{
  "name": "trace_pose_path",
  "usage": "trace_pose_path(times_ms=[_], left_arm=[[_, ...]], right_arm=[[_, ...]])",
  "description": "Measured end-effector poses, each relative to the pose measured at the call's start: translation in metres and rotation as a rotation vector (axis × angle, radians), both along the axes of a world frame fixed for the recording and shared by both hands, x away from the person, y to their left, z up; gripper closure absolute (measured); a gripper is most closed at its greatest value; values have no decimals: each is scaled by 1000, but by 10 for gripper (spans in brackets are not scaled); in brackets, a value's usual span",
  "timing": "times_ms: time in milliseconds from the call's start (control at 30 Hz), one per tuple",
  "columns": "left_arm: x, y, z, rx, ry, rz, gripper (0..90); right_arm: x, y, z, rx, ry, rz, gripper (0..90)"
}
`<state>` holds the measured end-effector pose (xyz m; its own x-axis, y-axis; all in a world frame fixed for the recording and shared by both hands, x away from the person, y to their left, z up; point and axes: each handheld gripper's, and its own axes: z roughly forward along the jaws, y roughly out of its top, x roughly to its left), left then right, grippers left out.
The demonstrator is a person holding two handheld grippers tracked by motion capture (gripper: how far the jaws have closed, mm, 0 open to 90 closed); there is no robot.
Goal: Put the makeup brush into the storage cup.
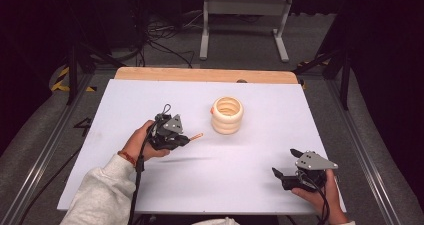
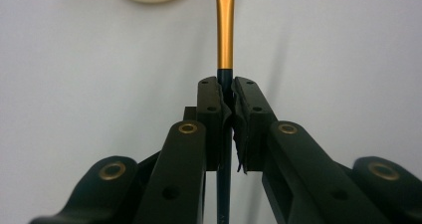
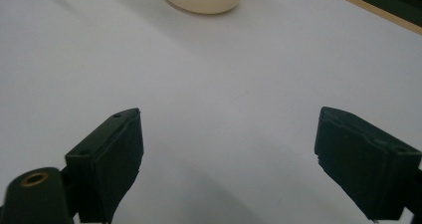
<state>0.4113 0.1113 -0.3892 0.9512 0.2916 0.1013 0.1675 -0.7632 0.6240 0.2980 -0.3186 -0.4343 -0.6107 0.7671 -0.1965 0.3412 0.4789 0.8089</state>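
Brush (image 2: 225, 30): thin dark handle with gold ferrule, pinched between the closed pads of the left tongs (image 1: 176, 141), held off the white table (image 1: 150, 100), tip aimed at the ribbed cream holder (image 1: 227, 115) just beyond. Right tongs (image 1: 286, 171) rest near the table's near right corner, spread wide, nothing in them. Risks: the grip is narrow and far back on the handle, so the brush could pivot or slip; the tip could catch the holder's rim and tip it. Holder interior looks empty from above, bottom not visible.
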Motion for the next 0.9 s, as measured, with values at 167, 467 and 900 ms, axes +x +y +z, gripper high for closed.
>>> trace_pose_path(times_ms=[167, 467, 900], left_arm=[[-2, 5, 7, -95, -48, 48, 828], [-2, 12, 18, -270, -111, 107, 828], [1, 13, 34, -370, -161, 121, 828]], right_arm=[[0, 0, 1, 3, -7, -2, 127], [-1, -1, 1, 9, -8, -5, 127], [-1, -1, 2, 13, -17, -6, 127]])
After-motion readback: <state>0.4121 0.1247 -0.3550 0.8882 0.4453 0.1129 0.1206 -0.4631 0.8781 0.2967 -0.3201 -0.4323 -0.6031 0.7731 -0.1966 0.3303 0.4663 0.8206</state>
